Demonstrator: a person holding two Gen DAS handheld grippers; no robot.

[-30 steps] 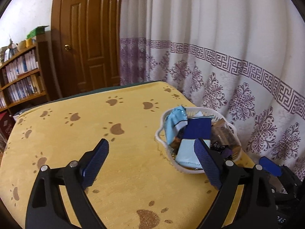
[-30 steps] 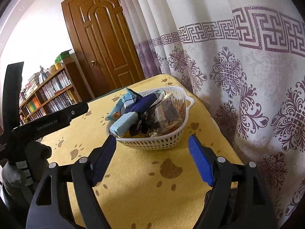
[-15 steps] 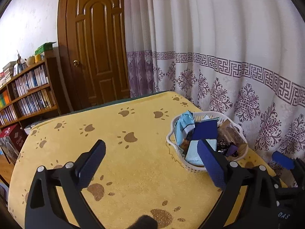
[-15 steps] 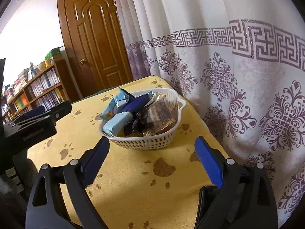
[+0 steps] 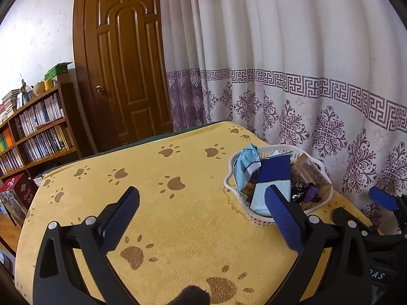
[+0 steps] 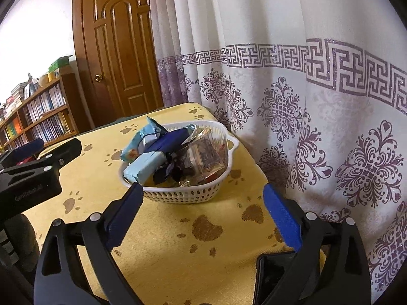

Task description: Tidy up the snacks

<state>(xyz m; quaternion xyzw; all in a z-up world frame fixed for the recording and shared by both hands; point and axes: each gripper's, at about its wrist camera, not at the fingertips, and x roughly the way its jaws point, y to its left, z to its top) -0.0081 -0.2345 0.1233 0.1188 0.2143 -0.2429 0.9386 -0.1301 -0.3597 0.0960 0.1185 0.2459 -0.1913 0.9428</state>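
A white plastic basket [image 5: 230,175] stands on the yellow paw-print cloth near the curtain, heaped with wrapped snacks: a pale blue packet [image 5: 248,164], a dark blue packet [image 5: 276,169], a pale blue bar [image 6: 145,166] and dark and clear wrappers. My left gripper [image 5: 201,190] hovers open over the cloth, just left of the basket [image 6: 183,195] and short of it. My right gripper [image 6: 202,188] faces the basket from the near side. Its jaws are opening and nothing is between them. Each gripper shows at the edge of the other's view.
The table [image 5: 152,203] is covered in yellow cloth. Its right edge runs along a white and purple curtain [image 5: 305,89]. A brown door [image 5: 122,63] and a bookshelf [image 5: 38,127] stand beyond the far edge. Bare cloth spreads left of the basket.
Both grippers' jaws have spread wider. Both views have tipped up a little, showing more of the door and wall. The basket has stayed in place.
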